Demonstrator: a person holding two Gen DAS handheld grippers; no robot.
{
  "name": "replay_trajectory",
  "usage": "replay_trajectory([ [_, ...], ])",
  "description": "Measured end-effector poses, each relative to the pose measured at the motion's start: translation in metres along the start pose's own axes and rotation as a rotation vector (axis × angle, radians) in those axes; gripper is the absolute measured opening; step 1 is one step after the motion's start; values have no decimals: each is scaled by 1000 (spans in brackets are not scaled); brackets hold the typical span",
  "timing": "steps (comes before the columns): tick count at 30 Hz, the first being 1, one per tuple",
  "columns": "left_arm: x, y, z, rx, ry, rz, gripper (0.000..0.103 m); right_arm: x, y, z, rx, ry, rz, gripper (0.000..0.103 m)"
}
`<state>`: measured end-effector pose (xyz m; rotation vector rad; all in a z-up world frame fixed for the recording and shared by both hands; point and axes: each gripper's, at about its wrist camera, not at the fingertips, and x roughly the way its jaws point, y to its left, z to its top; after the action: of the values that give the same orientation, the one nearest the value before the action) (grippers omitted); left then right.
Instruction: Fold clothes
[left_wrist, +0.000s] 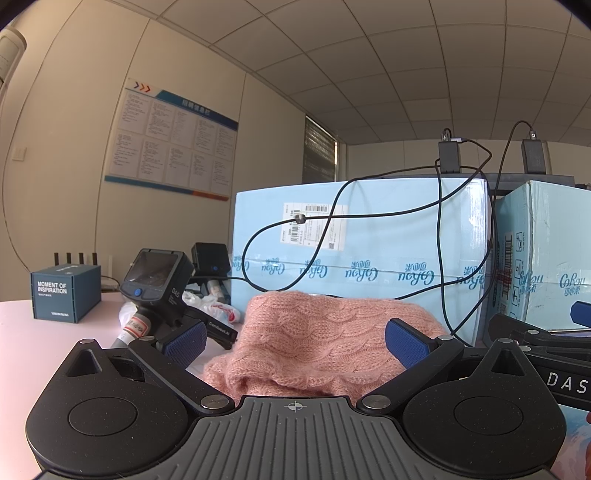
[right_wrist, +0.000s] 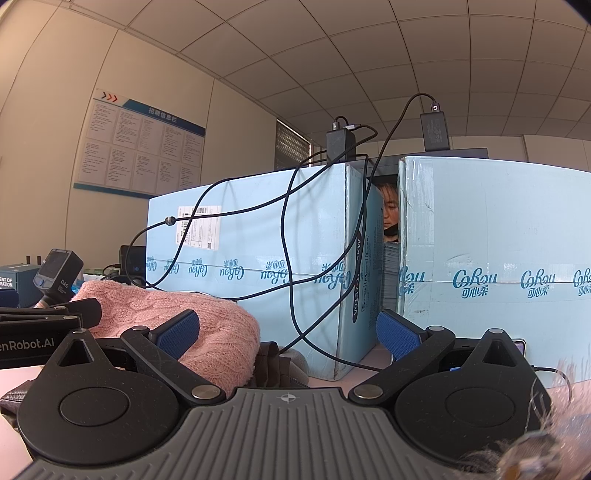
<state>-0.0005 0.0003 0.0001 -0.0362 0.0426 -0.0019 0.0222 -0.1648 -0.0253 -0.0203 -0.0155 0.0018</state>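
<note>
A pink cable-knit sweater (left_wrist: 325, 339) lies bunched on the pink table straight ahead of my left gripper (left_wrist: 295, 341). The left gripper is open and its blue pads (left_wrist: 406, 345) stand on either side of the knit without gripping it. In the right wrist view the same sweater (right_wrist: 207, 332) lies at the left, with a dark grey garment (right_wrist: 277, 365) beside it. My right gripper (right_wrist: 288, 332) is open and empty, its left pad (right_wrist: 177, 330) in front of the sweater's right end. The left gripper's black body (right_wrist: 44, 321) shows at the far left.
Two light blue cardboard boxes (left_wrist: 362, 251) (right_wrist: 498, 266) stand close behind the clothes, with black cables (right_wrist: 291, 258) draped over them. A spare black gripper device (left_wrist: 159, 284), a small blue box (left_wrist: 66, 291) and a plastic bag (left_wrist: 210, 306) lie at the left.
</note>
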Motion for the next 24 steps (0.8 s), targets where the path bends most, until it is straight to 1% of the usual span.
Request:
replay_trajectory([
  [17,0,2,0,-7,-2,7,103,0,-1,0,2,1,-1,103],
  [24,-1,4,0,-24,-12,7,103,-4,3,0,-17,-12,-38,103],
])
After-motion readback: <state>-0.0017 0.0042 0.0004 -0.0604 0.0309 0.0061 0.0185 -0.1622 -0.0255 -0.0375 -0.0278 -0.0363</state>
